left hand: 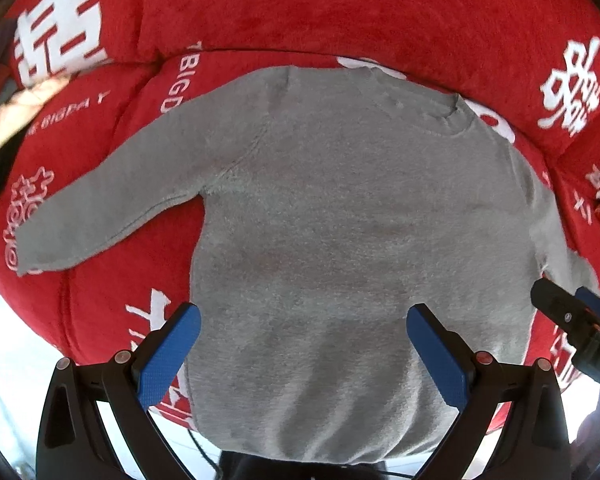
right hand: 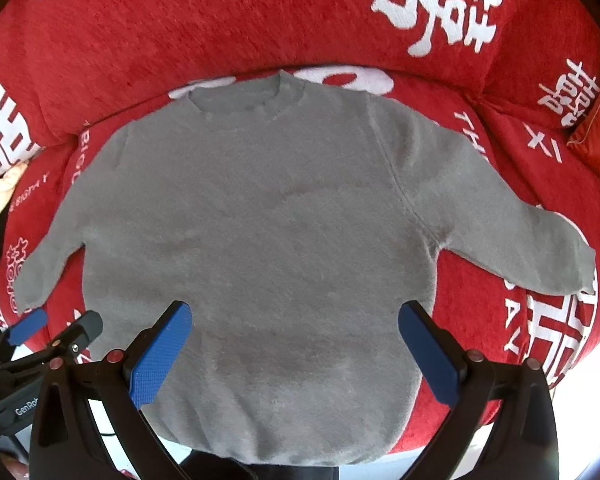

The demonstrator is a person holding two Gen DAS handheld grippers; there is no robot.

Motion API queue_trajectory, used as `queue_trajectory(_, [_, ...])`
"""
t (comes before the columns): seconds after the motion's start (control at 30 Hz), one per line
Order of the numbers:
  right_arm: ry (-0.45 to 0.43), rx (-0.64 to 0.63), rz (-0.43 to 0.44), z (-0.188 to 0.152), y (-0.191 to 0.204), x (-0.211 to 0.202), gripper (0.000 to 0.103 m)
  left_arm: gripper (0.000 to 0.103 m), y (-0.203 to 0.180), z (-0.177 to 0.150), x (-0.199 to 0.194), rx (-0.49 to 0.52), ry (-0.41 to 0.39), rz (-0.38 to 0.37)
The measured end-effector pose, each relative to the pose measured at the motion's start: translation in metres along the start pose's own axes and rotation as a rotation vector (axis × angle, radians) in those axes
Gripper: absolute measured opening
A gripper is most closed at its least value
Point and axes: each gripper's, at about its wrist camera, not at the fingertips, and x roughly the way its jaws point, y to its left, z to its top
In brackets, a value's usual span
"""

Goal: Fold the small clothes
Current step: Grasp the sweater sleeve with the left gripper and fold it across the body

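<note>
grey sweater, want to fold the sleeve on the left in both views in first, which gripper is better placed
Left. The grey sweater lies flat on the red sofa cover, and that sleeve is on the side of the left gripper. The right gripper would have to cross the body. Both are open.

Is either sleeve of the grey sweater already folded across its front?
No, in the right wrist view the grey sweater lies flat with both sleeves spread out onto the red cover.

The grey sweater (right hand: 260,216) is soft, fuzzy, matt knit cloth. The red sofa cover (right hand: 180,28) is coarse, plushy chenille. The tongs' blue pads (left hand: 168,356) are matt, finely textured plastic.
</note>
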Motion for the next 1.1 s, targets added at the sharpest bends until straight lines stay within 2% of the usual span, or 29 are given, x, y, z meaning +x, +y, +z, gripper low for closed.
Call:
queue_trajectory(0.17, [0.034, -0.052, 0.068, -0.001, 0.028, 0.008, 0.103, 0.103, 0.047, 0.001, 0.004, -0.126, -0.017, -0.100])
queue_trajectory(0.27, [0.053, -0.099, 0.105, -0.005, 0.055, 0.016, 0.103, 0.103, 0.092, 0.000, 0.009, -0.215, -0.046, -0.113])
queue_trajectory(0.47, [0.083, -0.201, 0.173, -0.017, 0.118, 0.034, 0.103, 0.103, 0.212, -0.010, 0.026, -0.451, -0.135, -0.140])
queue_trajectory(0.6, [0.088, -0.278, 0.175, -0.026, 0.156, 0.045, 0.103, 0.103, 0.280, -0.023, 0.053, -0.606, -0.168, -0.179])
queue_trajectory(0.73, [0.113, -0.309, 0.187, -0.031, 0.180, 0.057, 0.103, 0.103, 0.322, -0.032, 0.084, -0.727, -0.173, -0.291])
queue_trajectory(0.93, [0.127, -0.353, 0.179, -0.036, 0.209, 0.070, 0.103, 0.103, 0.352, -0.030, 0.095, -0.830, -0.274, -0.403])
queue_trajectory(0.97, [0.129, -0.359, 0.177, -0.037, 0.213, 0.070, 0.103, 0.096, 0.354, -0.027, 0.094, -0.843, -0.282, -0.396])
queue_trajectory(1.0, [0.128, -0.363, 0.176, -0.037, 0.218, 0.071, 0.103, 0.082, 0.354, -0.025, 0.094, -0.848, -0.280, -0.372])
queue_trajectory(1.03, [0.128, -0.366, 0.177, -0.037, 0.221, 0.071, 0.103, 0.073, 0.355, -0.024, 0.094, -0.850, -0.275, -0.361])
queue_trajectory(1.1, [0.130, -0.368, 0.180, -0.037, 0.225, 0.069, 0.103, 0.024, 0.358, -0.025, 0.098, -0.860, -0.257, -0.338])
